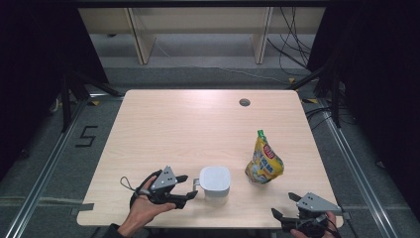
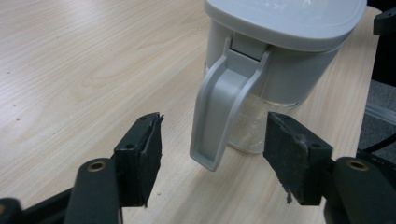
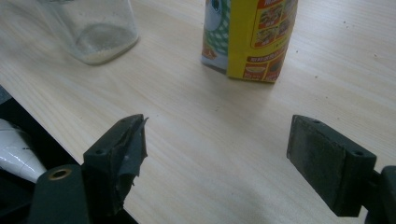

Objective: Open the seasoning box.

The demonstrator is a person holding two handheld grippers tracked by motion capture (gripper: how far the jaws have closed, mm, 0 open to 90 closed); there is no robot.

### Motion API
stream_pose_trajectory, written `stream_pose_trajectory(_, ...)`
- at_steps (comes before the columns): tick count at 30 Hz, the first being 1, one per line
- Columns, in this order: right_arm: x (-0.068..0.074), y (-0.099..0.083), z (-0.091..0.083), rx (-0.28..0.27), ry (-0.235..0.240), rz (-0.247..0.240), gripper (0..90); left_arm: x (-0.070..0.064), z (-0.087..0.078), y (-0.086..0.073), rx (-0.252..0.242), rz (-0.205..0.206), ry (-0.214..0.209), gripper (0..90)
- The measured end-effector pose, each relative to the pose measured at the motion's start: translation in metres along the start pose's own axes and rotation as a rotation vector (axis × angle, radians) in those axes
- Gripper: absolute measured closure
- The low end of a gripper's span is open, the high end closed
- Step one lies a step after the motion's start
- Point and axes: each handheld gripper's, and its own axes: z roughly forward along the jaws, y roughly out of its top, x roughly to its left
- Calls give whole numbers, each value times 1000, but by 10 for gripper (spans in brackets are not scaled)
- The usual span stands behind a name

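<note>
At the near edge of the desk [image 1: 163,124], the right gripper [image 1: 286,214] is held by a hand at the bottom right of the high view. Its jaws are seen wide apart and nothing is between them; in the right gripper view only bare wood lies between the two black pads.

A little farther in, on the left side, the left gripper [image 1: 189,187] is held low over the desk and is pointed toward the jug [image 1: 215,183]. Its jaws are also spread open. In the left gripper view the grey handle [image 2: 219,107] of the jug is seen between the two pads, but it is not touched by either of them.

The jug stands upright near the front edge, about in the middle of the desk, and is covered by a pale grey lid [image 2: 289,18]. Its lower part is clear, and a thin layer of something whitish is seen at the bottom.

Farther back and to the right, a yellow pouch [image 1: 264,161] with a green top stands upright, well apart from the jug. Near the far edge a small round hole [image 1: 244,102] is seen in the desk.
</note>
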Motion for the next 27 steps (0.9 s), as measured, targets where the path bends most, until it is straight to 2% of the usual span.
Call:
stream_pose_trajectory(1, 0, 0, 0, -1, -1, 1, 204, 0, -2, 1, -4, -11, -5, 343)
stream_pose_trajectory(2, 0, 0, 0, 4, 1, 11, 200, 1, -4, 1, 2, -4, -3, 331)
stream_pose_trajectory(3, 1, 0, 1, 3, 4, 17, 198, -1, -5, 2, -13, -18, -14, 324)
stream_pose_trajectory(4, 1, 0, 1, 5, 3, 15, 195, -1, -7, 3, -1, -8, -7, 321)
stream_pose_trajectory(5, 1, 0, 0, 9, -6, 8, 192, -3, -7, 3, -16, -20, -15, 322)
stream_pose_trajectory(7, 2, 0, 0, 9, -7, 10, 202, -5, -10, 4, -22, -18, -16, 329)
stream_pose_trajectory(8, 2, 0, 0, 10, 0, 12, 216, -6, -11, 5, -24, -16, -14, 331)
stream_pose_trajectory(9, 3, 0, 1, 5, -1, 3, 216, -5, -12, 6, -21, 13, -15, 332)
stream_pose_trajectory(10, 5, 1, 0, 11, -10, 22, 209, -8, -13, 6, -25, -18, -15, 340)
stream_pose_trajectory(11, 3, 2, 1, 3, 12, -13, 200, -8, -13, 7, -24, -16, -14, 361)
stream_pose_trajectory(12, 3, 2, 0, 8, 4, -27, 199, -9, -15, 8, -26, -21, -10, 381)
stream_pose_trajectory(13, 6, 2, 0, 7, -1, 13, 198, -10, -16, 8, -36, -22, -18, 415)
stream_pose_trajectory(14, 4, 3, 1, -7, 0, -21, 192, -10, -17, 9, -41, -12, -14, 449)
stream_pose_trajectory(15, 4, 3, 1, -7, 6, -16, 186, -10, -18, 10, -46, 2, -16, 493)
stream_pose_trajectory(16, 4, 2, 1, -22, 8, -21, 182, -12, -19, 11, -64, -13, -19, 561)
stream_pose_trajectory(17, 3, 3, 1, -24, 2, -43, 180, -12, -20, 12, -60, 14, -11, 611)
stream_pose_trajectory(18, 4, 2, 1, -20, 13, -26, 176, -12, -21, 13, -69, 24, -7, 665)
stream_pose_trajectory(19, 5, 3, 0, -17, 3, -25, 172, -14, -22, 14, -67, 22, -1, 698)
stream_pose_trajectory(20, 5, 3, 0, -18, 9, -19, 171, -13, -22, 15, -69, 54, -6, 739)
stream_pose_trajectory(21, 4, 3, 0, -27, 0, -42, 171, -14, -22, 15, -72, 39, 3, 760)
stream_pose_trajectory(22, 5, 3, 0, -25, -2, -35, 169, -14, -22, 16, -73, 56, 10, 790)
stream_pose_trajectory(23, 8, 3, 0, -11, 8, 18, 169, -14, -22, 16, -75, 52, 13, 812)
stream_pose_trajectory(26, 6, 3, 1, -25, 13, -27, 182, -12, -22, 18, -80, 74, 4, 863)
stream_pose_trajectory(27, 9, 3, 1, -21, 11, -3, 182, -13, -22, 19, -81, 54, 10, 869)
